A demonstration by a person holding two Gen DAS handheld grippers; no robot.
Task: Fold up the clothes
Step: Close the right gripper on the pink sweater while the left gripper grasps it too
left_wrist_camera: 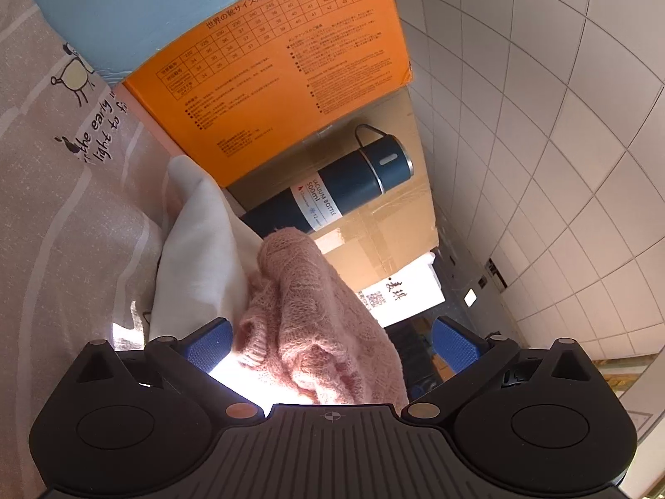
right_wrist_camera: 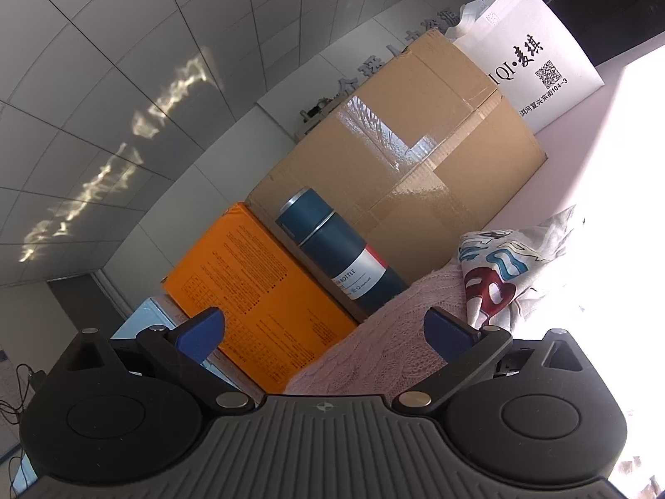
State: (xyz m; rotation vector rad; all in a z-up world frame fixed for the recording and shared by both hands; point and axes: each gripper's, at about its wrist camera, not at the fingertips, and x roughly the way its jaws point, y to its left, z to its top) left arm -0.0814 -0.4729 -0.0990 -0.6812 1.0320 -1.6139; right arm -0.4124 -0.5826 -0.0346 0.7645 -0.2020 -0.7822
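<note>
Both tongs parted over a pink knit sweater on a printed bedsheet, nothing gripped.

Bedsheet [left_wrist_camera: 62, 191], pink-grey with cartoon print, is the work surface; boxes line its far edge, likely pushed back to keep room for folding: brown cardboard box [right_wrist_camera: 399, 183], orange shoe box [left_wrist_camera: 270, 66] with size chart, pale blue box [left_wrist_camera: 124, 8], white paper bag [right_wrist_camera: 536, 62]. Dark blue vacuum bottle [right_wrist_camera: 332, 249] stands against the cardboard. Pink knit sweater [left_wrist_camera: 316, 316] bunched, unfolded, lying over a white garment [left_wrist_camera: 199, 241]; a printed cream cloth [right_wrist_camera: 511, 262] just beside it. Left tongs [left_wrist_camera: 332, 341] apart, straddling the sweater's raised fold, angled low along the bed, probably lining up a pinch. Right tongs [right_wrist_camera: 328, 332] apart, empty, tilted, sweater partly between the fingers.
</note>
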